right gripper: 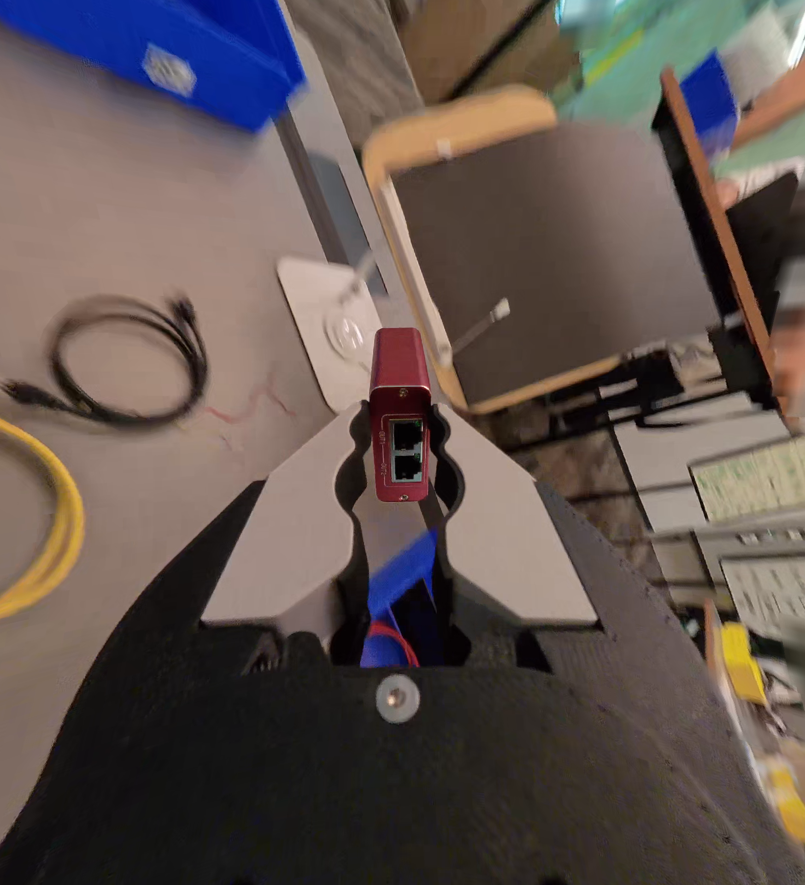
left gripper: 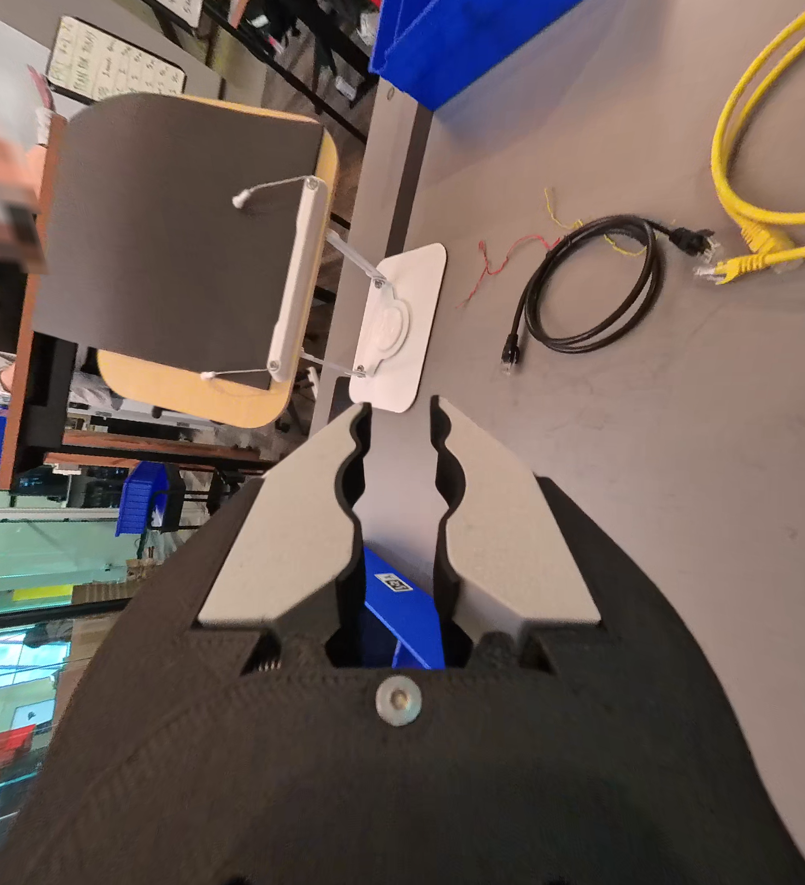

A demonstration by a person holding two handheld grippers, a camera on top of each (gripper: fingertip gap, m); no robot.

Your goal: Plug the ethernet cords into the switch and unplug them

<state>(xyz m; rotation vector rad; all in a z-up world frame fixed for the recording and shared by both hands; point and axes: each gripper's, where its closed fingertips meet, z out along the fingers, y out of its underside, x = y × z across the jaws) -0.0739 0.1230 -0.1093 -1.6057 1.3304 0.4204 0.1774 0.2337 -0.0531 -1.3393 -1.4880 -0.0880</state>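
While the right gripper [right gripper: 398, 412] clamps the red switch [right gripper: 399, 421] between its fingertips, the two stacked ports on the switch's end face look straight back down the fingers toward the camera, both of them empty. The switch's long axis runs away from the gripper, out toward the far edge of the grey table [right gripper: 103, 215], and it looks lifted clear of the surface, though the blur makes that hard to swear to.

Over to the left gripper [left gripper: 400, 407]: jaws parted a modest way, nothing between them, poised above the table near a white stand base [left gripper: 405, 316].

Now the cords. The black ethernet cord [left gripper: 592, 282] lies coiled on the table to the right of the left gripper's line and a little farther out, with one plug at the near left of the coil and the other at its far right. Beyond it to the right sprawls the yellow ethernet cord [left gripper: 745, 158], its plug ends just beside the black cord's far plug. Some thin loose wires [left gripper: 496, 263] trail beside the coil.

So the free hand is the left one, and by my read the black cord's near plug is the closest pickup. The catch: the ports face back toward the holder, so any plug has to come in along that long axis, pointing away.
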